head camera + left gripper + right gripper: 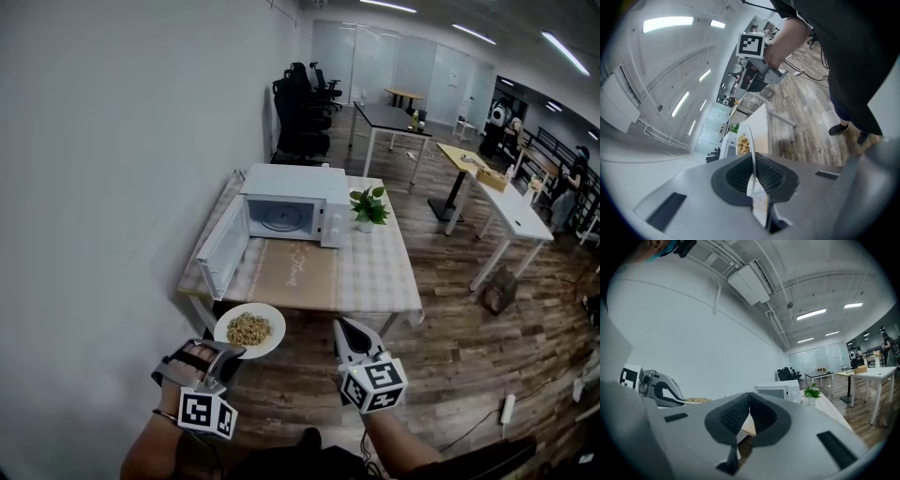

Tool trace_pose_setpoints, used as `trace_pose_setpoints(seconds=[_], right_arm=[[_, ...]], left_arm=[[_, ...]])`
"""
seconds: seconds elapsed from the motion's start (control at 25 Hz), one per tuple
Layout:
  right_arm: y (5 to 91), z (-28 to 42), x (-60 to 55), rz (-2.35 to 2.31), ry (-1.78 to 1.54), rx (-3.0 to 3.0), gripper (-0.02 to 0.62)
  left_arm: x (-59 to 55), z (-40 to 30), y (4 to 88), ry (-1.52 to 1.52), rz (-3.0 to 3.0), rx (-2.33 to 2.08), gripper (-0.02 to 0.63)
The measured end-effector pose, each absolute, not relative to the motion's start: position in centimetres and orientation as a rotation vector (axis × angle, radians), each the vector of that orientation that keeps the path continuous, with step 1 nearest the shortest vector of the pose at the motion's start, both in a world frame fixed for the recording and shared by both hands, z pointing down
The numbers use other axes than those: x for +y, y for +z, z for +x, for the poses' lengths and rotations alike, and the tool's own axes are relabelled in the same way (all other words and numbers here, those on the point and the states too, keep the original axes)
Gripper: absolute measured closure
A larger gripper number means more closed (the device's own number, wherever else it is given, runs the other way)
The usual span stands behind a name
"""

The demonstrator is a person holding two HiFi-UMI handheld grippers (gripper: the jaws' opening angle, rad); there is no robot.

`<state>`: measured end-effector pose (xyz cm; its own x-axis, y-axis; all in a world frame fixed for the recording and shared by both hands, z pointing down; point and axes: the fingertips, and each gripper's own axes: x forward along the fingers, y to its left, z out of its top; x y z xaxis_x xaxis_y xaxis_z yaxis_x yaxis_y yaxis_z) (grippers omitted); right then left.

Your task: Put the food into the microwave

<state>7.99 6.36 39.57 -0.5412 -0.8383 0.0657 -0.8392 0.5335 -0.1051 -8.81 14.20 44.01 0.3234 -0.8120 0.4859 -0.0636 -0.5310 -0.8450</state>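
A white plate [249, 331] with a heap of brownish food [248, 328] hangs in the air short of the table's near edge. My left gripper [230, 354] is shut on the plate's near rim [752, 154], and the food [743, 144] shows past the jaws. The white microwave [291, 203] stands at the back of the table [375, 281] with its door [222, 251] swung open to the left. My right gripper [343, 326] floats beside the plate, shut with nothing in it. Its pads [749, 404] meet in the right gripper view, with the microwave [774, 391] beyond.
A small potted plant [367, 207] stands to the right of the microwave. A brown mat [292, 272] lies in front of the microwave. A white wall runs along the left. Desks [487, 192] and office chairs [300, 112] stand farther back on the wooden floor.
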Motion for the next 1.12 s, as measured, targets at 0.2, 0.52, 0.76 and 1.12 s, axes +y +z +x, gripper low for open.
trace_pose_setpoints(seconds=[0.2,0.52,0.76,1.12], right_arm=[[39.9,9.4,3.4,1.489,0.217,-2.760,0.586],[40.2,11.6,-0.3,1.464,0.247,-2.786,0.586],[40.4,13.5,-2.9,1.444,0.258,-2.808,0.586],[40.5,14.8,-4.9,1.392,0.256,-2.842,0.586]], left_arm=[[11.7,-7.6,44.5,-1.301,-1.843,0.776,0.586],[8.1,-5.1,44.6,-1.334,-1.833,0.776,0.586],[5.6,-3.8,45.3,-1.371,-1.823,0.787,0.586],[3.6,-2.6,44.9,-1.406,-1.805,0.816,0.586]])
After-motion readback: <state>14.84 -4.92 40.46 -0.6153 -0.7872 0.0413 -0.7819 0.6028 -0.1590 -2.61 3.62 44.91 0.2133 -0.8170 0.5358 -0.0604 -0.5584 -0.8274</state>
